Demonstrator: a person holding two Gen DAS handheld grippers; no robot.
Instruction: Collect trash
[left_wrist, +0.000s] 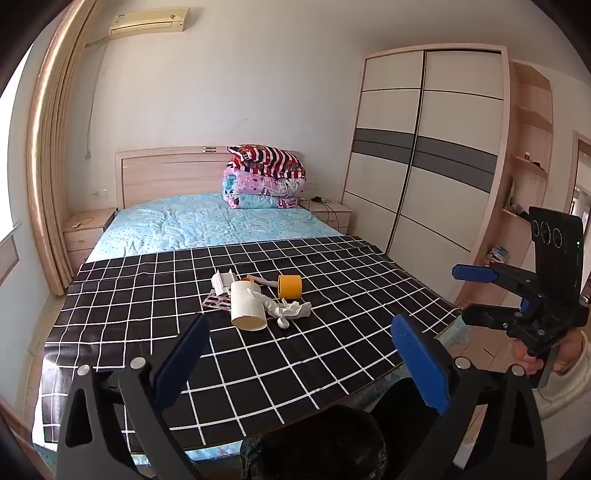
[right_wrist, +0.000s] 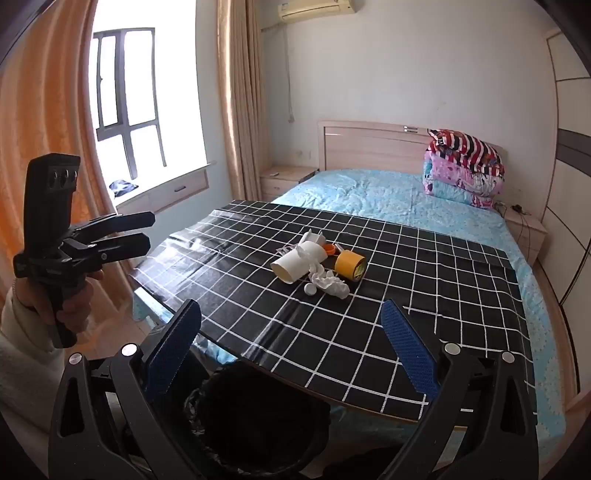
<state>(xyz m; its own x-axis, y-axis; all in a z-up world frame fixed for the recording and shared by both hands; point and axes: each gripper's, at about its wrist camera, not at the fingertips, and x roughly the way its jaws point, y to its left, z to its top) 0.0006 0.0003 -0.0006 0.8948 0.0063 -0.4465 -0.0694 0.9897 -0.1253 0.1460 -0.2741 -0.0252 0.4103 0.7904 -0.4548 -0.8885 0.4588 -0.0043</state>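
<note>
A small pile of trash lies on a black checked cloth (left_wrist: 332, 350) over the foot of the bed: a white paper cup (left_wrist: 246, 305) on its side, crumpled white tissue (left_wrist: 288, 308), a yellow tape roll (left_wrist: 290, 287), a white box piece (left_wrist: 221, 281), a blister pack (left_wrist: 218, 303). The cup (right_wrist: 295, 264), tissue (right_wrist: 330, 284) and tape roll (right_wrist: 350, 264) also show in the right wrist view. A black bin with a bag (right_wrist: 258, 417) stands below the cloth's near edge. My left gripper (left_wrist: 299, 354) and right gripper (right_wrist: 291, 347) are open and empty, short of the pile.
The bed has a blue sheet (left_wrist: 207, 225) and folded quilts (left_wrist: 264, 177) by the headboard. A wardrobe (left_wrist: 424, 155) stands to the right, nightstands at both sides, a window with curtains (right_wrist: 125, 103) to the left. The right gripper shows at the left wrist view's right edge (left_wrist: 480, 291).
</note>
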